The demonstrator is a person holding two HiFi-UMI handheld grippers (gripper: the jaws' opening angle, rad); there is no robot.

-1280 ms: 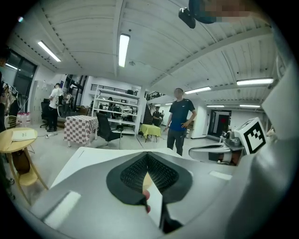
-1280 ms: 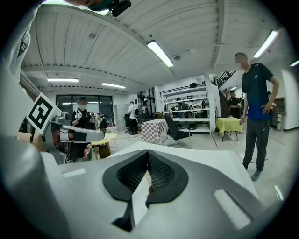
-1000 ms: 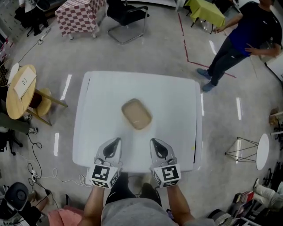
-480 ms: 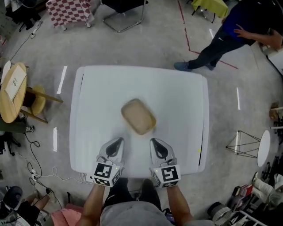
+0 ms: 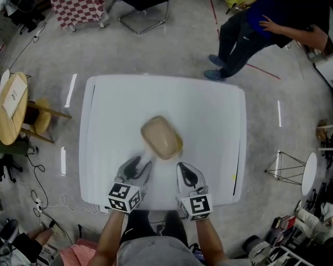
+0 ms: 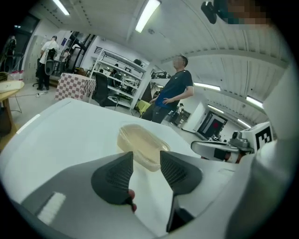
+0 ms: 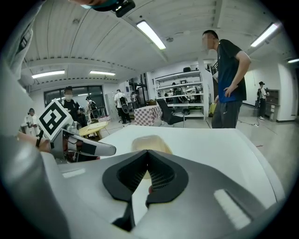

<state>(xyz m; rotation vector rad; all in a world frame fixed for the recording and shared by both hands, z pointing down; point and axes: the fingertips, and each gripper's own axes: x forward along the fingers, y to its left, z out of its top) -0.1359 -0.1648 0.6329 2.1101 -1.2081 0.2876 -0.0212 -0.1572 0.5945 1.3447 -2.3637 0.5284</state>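
Note:
A tan, translucent oblong container (image 5: 162, 137) lies upside down near the middle of the white table (image 5: 208, 114). My left gripper (image 5: 141, 165) is open, its jaws spread, and points at the container's near end (image 6: 140, 145) just short of it. My right gripper (image 5: 183, 171) is shut with nothing between its jaws and hovers over the table's near part, to the right of the container (image 7: 150, 144). From the right gripper view the left gripper's body (image 7: 79, 144) shows at the left.
A person in a dark blue shirt (image 5: 270, 28) stands at the table's far right corner. A round wooden stool table (image 5: 11, 106) sits at the left, a checkered table (image 5: 78, 11) and a chair far back. A wire stand (image 5: 283, 169) is right of the table.
My left gripper has opened and tilted toward the container. The person in blue walked closer to the table's far right corner. The right gripper stayed shut.

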